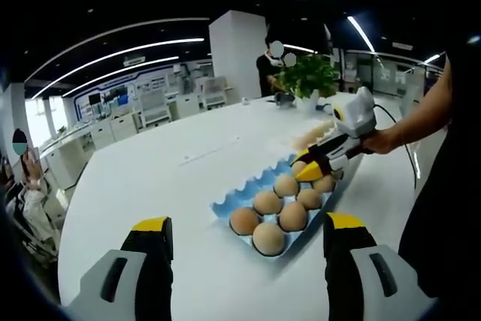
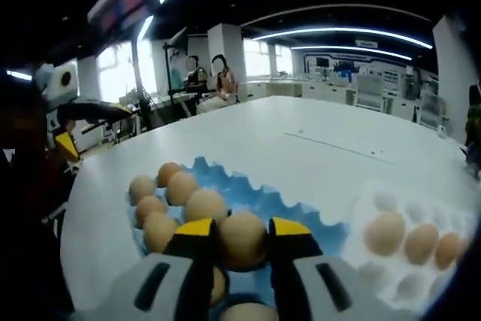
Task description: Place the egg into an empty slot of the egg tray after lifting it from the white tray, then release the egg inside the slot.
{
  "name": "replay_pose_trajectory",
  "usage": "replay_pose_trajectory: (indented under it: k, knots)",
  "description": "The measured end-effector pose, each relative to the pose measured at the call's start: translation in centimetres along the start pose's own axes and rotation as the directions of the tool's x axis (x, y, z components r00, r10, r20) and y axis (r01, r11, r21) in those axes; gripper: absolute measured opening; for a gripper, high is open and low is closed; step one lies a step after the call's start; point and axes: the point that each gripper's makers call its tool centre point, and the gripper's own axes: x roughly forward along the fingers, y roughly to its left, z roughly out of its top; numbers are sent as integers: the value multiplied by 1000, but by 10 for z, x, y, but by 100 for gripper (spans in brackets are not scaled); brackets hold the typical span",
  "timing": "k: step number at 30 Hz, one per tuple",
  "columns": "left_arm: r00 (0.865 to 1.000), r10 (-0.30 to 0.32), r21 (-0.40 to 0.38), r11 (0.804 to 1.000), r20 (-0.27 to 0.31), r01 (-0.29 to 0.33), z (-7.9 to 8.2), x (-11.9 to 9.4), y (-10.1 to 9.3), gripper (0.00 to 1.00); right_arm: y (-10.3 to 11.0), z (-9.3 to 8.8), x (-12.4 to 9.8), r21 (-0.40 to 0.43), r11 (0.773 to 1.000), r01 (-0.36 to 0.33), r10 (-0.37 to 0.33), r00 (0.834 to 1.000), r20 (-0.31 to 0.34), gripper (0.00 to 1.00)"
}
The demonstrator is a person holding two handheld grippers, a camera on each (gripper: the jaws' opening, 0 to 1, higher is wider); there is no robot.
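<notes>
Egg tray: blue. Eggs: tan-brown. White tray: white, holding tan eggs. Desk: white. Each tool: grey body, black jaws, yellow tips. Plant: green.

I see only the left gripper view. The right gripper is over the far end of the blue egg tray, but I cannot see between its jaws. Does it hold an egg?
Observer: Yes. In the right gripper view, the right gripper is shut on a brown egg, one jaw on each side.
Operator: Is there an empty slot near it?
Observer: Bare blue slots of the egg tray lie just right of the jaws in that view.
Operator: How many eggs are on the white tray?
Observer: I count three eggs in the white tray, in one row.
</notes>
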Motion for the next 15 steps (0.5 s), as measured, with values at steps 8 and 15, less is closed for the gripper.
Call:
replay_pose_trajectory:
  k: [8,15]
  knots:
    - [1000,0,0,1000,4,0,1,0,0,84,2,0,0,-22,1000,-9,9,1000,-5,29]
    - [1000,-3,3,1000,9,3,3,0,0,84,1,1,-5,-30,1000,-3,3,1000,-7,29]
